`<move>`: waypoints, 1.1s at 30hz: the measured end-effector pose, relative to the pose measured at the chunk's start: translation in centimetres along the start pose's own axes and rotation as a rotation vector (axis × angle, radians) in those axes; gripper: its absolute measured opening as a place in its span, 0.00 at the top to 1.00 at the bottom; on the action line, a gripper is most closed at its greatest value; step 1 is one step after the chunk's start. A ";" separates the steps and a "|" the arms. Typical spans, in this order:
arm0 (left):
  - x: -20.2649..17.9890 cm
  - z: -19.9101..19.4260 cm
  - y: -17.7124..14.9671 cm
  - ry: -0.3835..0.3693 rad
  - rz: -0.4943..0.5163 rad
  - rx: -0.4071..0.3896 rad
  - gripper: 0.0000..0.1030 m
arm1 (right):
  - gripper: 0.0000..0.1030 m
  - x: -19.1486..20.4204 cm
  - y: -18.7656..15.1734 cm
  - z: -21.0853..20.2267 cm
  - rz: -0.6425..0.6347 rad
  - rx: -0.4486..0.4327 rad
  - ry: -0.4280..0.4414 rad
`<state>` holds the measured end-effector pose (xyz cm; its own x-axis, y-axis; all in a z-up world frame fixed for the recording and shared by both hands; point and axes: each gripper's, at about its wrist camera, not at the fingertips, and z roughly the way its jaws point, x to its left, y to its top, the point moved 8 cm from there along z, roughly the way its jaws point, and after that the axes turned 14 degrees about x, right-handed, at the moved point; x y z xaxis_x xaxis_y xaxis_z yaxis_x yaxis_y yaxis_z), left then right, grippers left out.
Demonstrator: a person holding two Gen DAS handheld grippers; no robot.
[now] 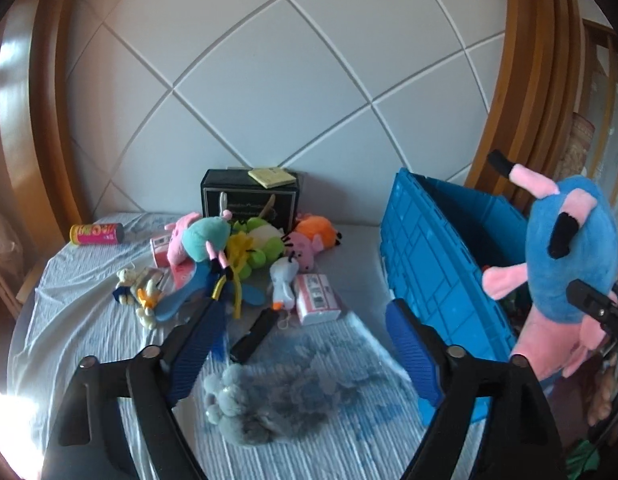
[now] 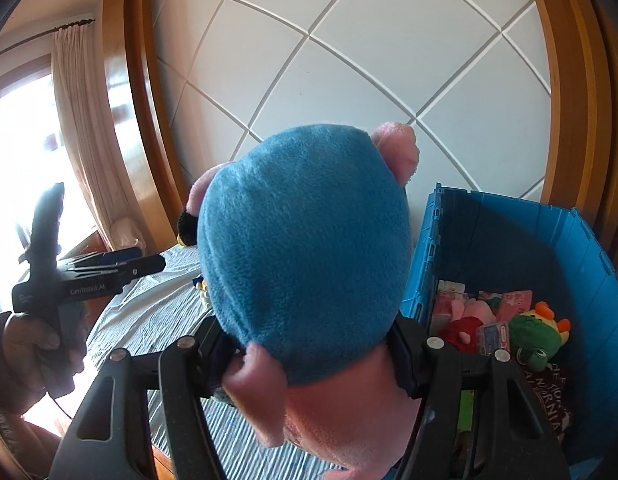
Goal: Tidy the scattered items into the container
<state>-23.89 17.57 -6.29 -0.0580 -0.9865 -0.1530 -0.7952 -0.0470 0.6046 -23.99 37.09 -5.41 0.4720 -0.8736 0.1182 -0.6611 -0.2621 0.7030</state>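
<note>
- Blue-bodied pink pig plush (image 2: 305, 256) is clamped low on its body between the fingers of the right gripper (image 2: 313, 354), held aloft just left of the blue crate (image 2: 589, 264); the soft stuffing could squeeze out of that pinch.
- Released here, I judge it could catch the crate's near wall and tumble back onto the bedsheet (image 1: 89, 320).
- Left gripper (image 1: 309, 344) hangs with fingers wide apart above a grey fluffy plush (image 1: 265, 404); the toy pile (image 1: 245, 252) waits at its 12 o'clock.

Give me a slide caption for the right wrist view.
Right gripper carries a blue-and-pink plush toy beside the blue crate.
</note>
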 end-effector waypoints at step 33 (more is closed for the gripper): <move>12.3 30.6 -18.1 0.179 -0.218 0.587 0.14 | 0.39 0.4 1.9 0.7 -0.052 0.043 -0.084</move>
<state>-28.70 11.13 -43.06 0.2026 -0.9774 -0.0607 -0.9780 -0.2052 0.0389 -25.46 35.92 -4.45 0.4571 -0.8892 0.0216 -0.6618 -0.3238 0.6761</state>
